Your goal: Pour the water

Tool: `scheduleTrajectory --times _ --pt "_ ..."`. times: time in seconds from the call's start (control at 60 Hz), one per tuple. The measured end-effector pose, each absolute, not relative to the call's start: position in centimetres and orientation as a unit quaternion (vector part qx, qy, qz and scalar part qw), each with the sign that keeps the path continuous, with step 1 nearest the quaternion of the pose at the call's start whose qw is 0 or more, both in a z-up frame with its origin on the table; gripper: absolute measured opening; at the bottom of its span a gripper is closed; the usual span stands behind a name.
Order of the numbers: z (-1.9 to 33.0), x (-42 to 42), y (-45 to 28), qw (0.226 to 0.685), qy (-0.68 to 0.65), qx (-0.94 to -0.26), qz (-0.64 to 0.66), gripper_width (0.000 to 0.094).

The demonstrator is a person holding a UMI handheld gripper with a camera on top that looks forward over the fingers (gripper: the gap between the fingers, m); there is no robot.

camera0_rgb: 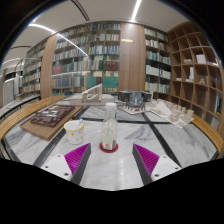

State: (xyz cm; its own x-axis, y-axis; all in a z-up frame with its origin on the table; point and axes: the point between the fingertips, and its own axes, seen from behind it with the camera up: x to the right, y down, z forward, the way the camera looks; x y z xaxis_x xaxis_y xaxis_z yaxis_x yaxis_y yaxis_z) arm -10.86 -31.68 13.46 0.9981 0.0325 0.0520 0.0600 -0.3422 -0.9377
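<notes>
A clear water bottle (108, 130) stands upright on a red coaster (108, 147) on the white table (112, 172). To its left sits a pale cup (74, 128). My gripper (112, 158) is open, its magenta pads (78, 156) spread wide. The bottle stands just ahead of the fingers and midway between their lines, with a wide gap on each side. Nothing is between the fingers.
A dark brown tray (48, 121) lies at the left. Further back are a dark box (129, 98) and glassware (178, 114) at the right. Bookshelves (90, 55) fill the room behind.
</notes>
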Motion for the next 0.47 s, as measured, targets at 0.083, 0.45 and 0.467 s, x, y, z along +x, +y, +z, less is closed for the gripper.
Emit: scheduleTrajectory --times 0.083,0.45,0.467 --pt "14.1 -10.5 -34.0 0.574 -0.029 -0.818 -0.015 0.0853" --pt "14.4 -8.2 -38.6 0.571 -0.017 -0.82 -0.022 0.0853" --pt "14.5 -8.1 -38.7 0.571 -0.016 -0.82 -0.021 0.0853"
